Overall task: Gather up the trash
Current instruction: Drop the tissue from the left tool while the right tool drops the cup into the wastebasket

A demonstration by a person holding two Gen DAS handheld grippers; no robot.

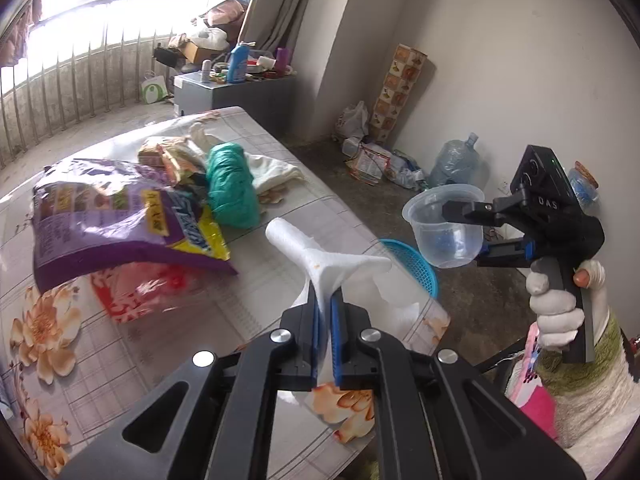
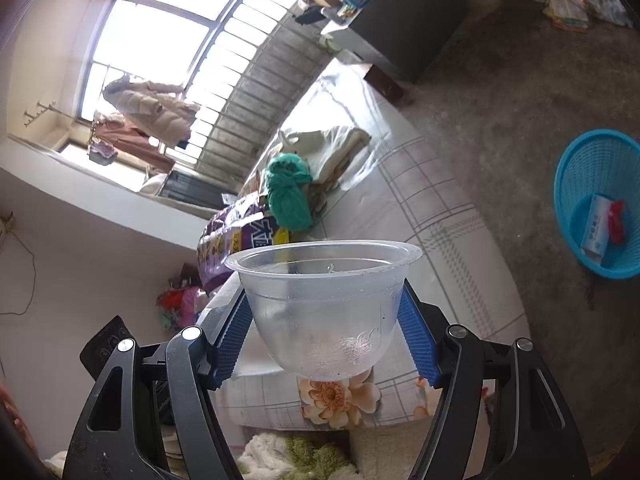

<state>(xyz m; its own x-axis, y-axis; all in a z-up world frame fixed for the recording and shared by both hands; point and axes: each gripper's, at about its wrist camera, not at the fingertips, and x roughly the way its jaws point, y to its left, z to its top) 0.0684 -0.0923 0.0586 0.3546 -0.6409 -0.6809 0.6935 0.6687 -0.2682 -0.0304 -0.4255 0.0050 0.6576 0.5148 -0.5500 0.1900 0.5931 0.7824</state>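
My left gripper (image 1: 326, 312) is shut on a white crumpled paper tissue (image 1: 320, 264), held above the table's right edge. My right gripper (image 2: 324, 320) is shut on a clear plastic cup (image 2: 324, 304); in the left wrist view the cup (image 1: 444, 228) hangs beyond the table over the floor, above the blue mesh basket (image 1: 416, 268). The basket (image 2: 600, 204) stands on the floor and holds a white box and a red scrap. On the floral table (image 1: 120, 340) lie a purple snack bag (image 1: 112, 216), a green plastic bag (image 1: 232, 184) and a red-and-clear wrapper (image 1: 148, 292).
White cloth (image 1: 276, 168) and more wrappers (image 1: 168, 156) lie at the table's far end. A grey cabinet (image 1: 236, 92) with bottles stands by the barred window. Bags, papers and a water jug (image 1: 456, 160) sit on the floor by the wall.
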